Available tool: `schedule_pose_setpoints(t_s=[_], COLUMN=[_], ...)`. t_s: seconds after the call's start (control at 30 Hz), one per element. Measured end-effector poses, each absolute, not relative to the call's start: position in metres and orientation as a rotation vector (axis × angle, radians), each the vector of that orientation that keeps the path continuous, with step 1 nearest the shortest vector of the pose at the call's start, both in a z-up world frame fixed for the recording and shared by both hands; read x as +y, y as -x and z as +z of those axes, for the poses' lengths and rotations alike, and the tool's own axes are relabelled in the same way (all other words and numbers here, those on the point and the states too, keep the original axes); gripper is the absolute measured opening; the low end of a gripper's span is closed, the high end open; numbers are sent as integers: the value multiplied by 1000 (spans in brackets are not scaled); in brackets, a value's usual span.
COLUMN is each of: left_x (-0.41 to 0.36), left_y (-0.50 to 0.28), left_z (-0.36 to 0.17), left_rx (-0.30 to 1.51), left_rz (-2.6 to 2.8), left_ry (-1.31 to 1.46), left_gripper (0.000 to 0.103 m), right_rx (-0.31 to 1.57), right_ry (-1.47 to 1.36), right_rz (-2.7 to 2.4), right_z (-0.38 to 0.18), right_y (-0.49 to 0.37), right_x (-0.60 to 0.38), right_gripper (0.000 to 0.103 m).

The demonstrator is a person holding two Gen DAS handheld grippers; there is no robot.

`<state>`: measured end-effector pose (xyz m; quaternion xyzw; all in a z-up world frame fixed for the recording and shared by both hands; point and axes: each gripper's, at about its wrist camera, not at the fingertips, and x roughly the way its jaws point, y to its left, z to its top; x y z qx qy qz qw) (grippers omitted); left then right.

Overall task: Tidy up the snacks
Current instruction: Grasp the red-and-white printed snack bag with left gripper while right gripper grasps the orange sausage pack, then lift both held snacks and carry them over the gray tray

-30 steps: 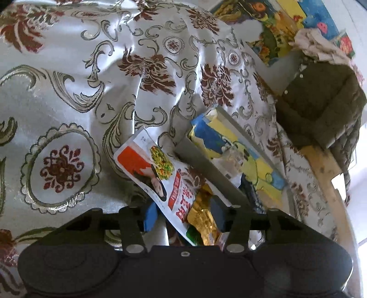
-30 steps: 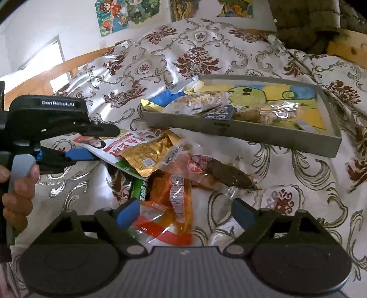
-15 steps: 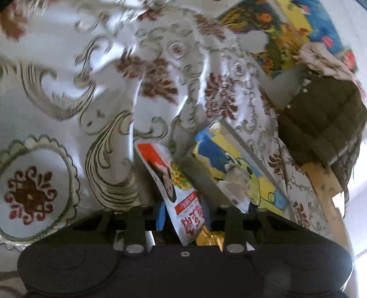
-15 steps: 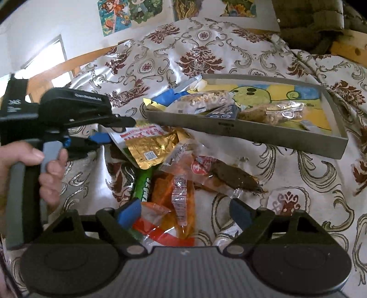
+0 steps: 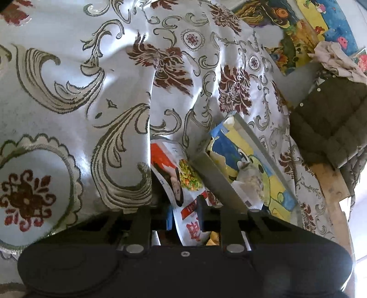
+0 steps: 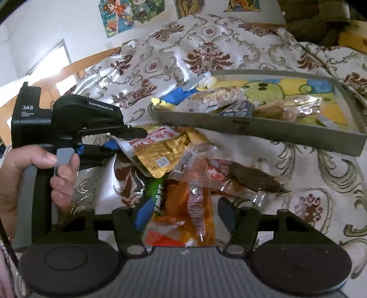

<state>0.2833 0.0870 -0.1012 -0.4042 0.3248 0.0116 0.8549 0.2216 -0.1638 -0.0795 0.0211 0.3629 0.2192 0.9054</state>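
1. The flat white-and-red printed snack packet [image 5: 181, 181] now sits pinched between our left gripper [image 5: 184, 216] fingers, which a second ago stood wide apart around it and half a second ago were still narrowing; its far end lies on the cloth, touching the near wall of the shallow grey cardboard tray [image 6: 259, 128]
2. We judge the grasp made, so lifting the packet over that wall into the tray comes next
3. Our right gripper [image 6: 183, 217] hangs wide open, holding nothing, above the orange clear-wrapped snack [image 6: 197, 213]; the gold foil pouch [image 6: 165, 151] and brown sausage pack [image 6: 250, 176] wait loose beside it
4. A few snacks already lie inside the tray
5. Everything rests on a rumpled silvery floral cloth [image 5: 68, 96]; cartoon posters [image 6: 128, 13] hang on the wall, and a dark olive jacket [image 5: 330, 123] lies beyond
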Motion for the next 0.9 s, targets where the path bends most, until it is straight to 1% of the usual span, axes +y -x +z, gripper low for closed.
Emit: schedule_pose_setpoints(t_s=[0.13, 0.17, 0.27, 0.3, 0.47, 0.5, 0.53, 0.9], left_x=[84, 83, 78, 76, 70, 69, 69, 74], left_y=[-278, -277, -275, -274, -269, -267, -266, -232], left_z=[-96, -93, -84, -82, -71, -68, -66, -40], left_rx=[658, 649, 624, 623, 631, 628, 626, 569], left_rz=[-1, -11, -47, -54, -55, -53, -51, -16], left_ry=[846, 841, 819, 814, 783, 773, 767, 754], left_gripper=[10, 7, 4, 4, 2, 2, 2, 1], right_rx=[792, 799, 817, 820, 843, 846, 854, 874], right_ry=[-91, -107, -140, -134, -26, -26, -23, -80], right_rz=[461, 460, 464, 466, 453, 455, 454, 461], right_z=[-85, -86, -86, -86, -76, -75, -74, -65], right_y=[-234, -237, -242, -241, -234, -233, -232, -222], right_x=[-167, -169, -172, -172, -157, -156, -156, -165], right_gripper=[72, 72, 63, 57, 50, 40, 34, 27])
